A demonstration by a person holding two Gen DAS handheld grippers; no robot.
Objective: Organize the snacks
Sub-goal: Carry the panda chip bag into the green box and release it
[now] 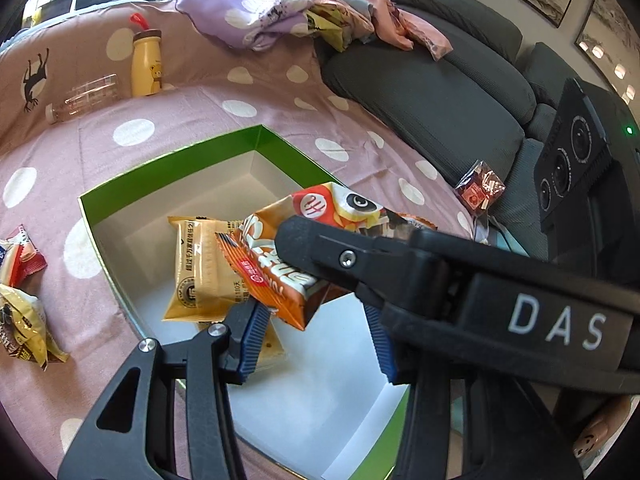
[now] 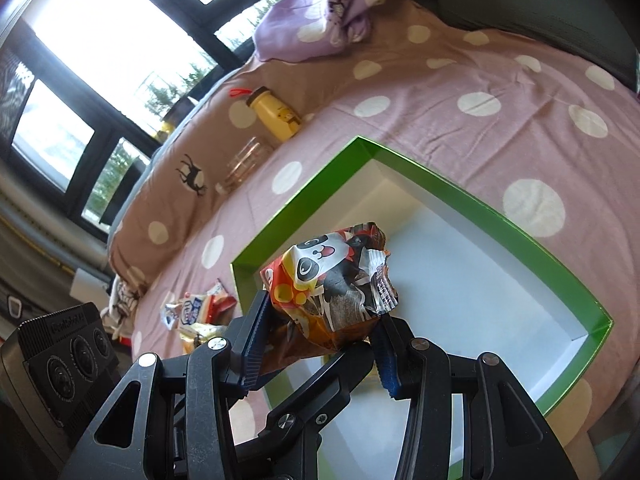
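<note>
An orange panda-print snack packet (image 2: 332, 280) hangs over the green-rimmed white box (image 2: 440, 176), and my right gripper (image 2: 320, 340) is shut on it, blue pads pressing both sides. In the left wrist view the same packet (image 1: 272, 248) sits under a right-gripper finger (image 1: 320, 248). My left gripper (image 1: 316, 332) is just below, pads apart, with the packet's lower corner between them. Its right pad is partly hidden, so contact is unclear. A yellow packet (image 1: 200, 264) lies in the box (image 1: 168, 164) on a paler one.
Loose packets lie on the dotted pink cloth at the left (image 1: 20, 256) and one red packet (image 1: 480, 192) at the right by the grey sofa cushions (image 1: 440, 92). A yellow bottle (image 1: 146, 64), a clear bottle (image 1: 84, 96) and heaped fabric (image 1: 248, 12) sit behind the box.
</note>
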